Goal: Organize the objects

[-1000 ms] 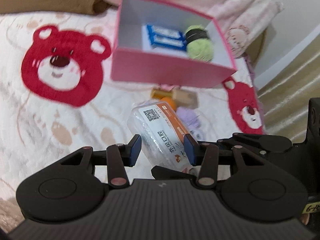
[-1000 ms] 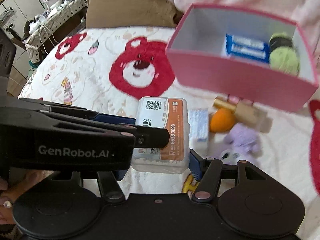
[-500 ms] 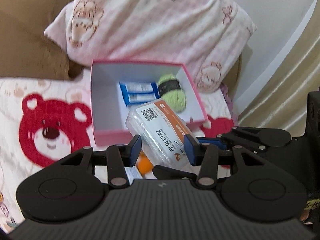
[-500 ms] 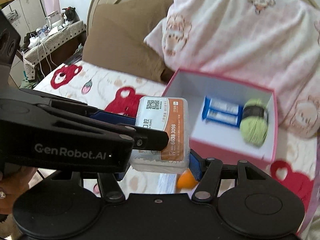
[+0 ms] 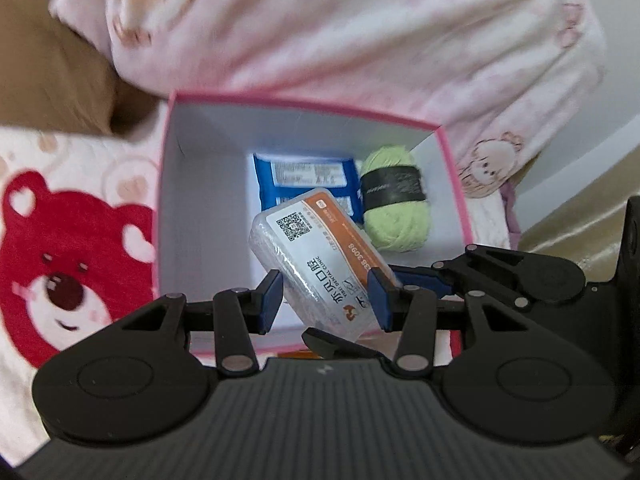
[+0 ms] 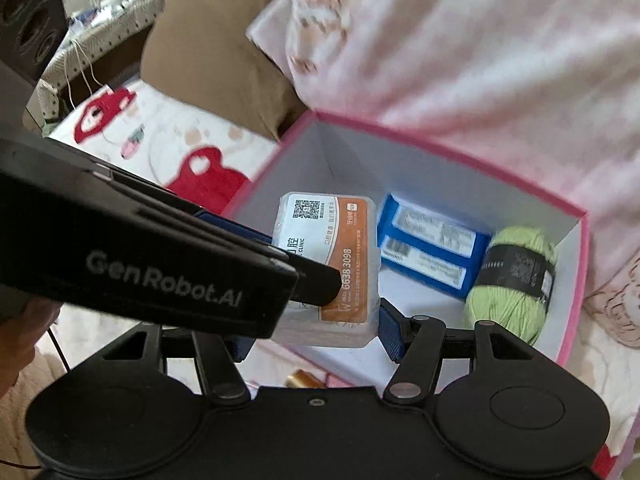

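On the bear blanket (image 5: pixel 60 240), the pink box (image 5: pixel 168 184) lies under the packet (image 6: pixel 332 264), clasped between both grippers (image 5: pixel 324 300) (image 6: pixel 316 332)

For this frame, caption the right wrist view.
Both grippers hold the dental clinic box over the pink box.

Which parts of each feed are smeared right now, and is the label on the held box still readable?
Left wrist view: pink pillow and bear blanket motion-smeared; dental clinic box label sharp. Right wrist view: pillow and blue packs blurred; box digits legible, partly covered by the left hand-held gripper.
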The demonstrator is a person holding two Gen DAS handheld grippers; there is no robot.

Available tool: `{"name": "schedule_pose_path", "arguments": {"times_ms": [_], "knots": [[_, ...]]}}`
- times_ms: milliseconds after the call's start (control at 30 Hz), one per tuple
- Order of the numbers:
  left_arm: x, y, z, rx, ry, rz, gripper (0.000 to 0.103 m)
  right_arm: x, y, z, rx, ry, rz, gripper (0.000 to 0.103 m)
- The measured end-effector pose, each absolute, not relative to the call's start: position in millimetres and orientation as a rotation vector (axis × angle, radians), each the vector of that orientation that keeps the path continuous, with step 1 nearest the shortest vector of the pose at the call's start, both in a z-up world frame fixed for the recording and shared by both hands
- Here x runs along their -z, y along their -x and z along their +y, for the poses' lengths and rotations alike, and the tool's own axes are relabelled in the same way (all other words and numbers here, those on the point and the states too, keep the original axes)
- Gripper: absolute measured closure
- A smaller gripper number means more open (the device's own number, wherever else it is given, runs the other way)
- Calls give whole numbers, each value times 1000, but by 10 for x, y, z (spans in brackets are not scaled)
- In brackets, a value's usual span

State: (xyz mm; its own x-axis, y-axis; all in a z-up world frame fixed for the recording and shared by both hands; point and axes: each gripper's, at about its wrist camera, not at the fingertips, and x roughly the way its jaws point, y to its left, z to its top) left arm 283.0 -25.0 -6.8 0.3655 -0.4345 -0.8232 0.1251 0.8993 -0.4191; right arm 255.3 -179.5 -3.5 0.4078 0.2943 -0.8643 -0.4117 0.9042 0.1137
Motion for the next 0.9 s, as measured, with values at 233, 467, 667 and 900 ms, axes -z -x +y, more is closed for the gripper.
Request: {"name": "schedule_pose_path", "arguments": {"times_ms": [233,467,667,900], "knots": [[582,-3153,-289,309,399,1252,58,476,-2971,-1894,-493,105,1223,38],[901,-3315,-311,272,427,1312,58,785,-3162,-1815,-528,160,1320,38],[1037,-3397,-313,269,488,1333,59,874,-3125,-1817,-525,211,1309,38],[1090,-3423,-332,286,501,1343,59,884,-3031,-1845,-428,308,1321,35]]}}
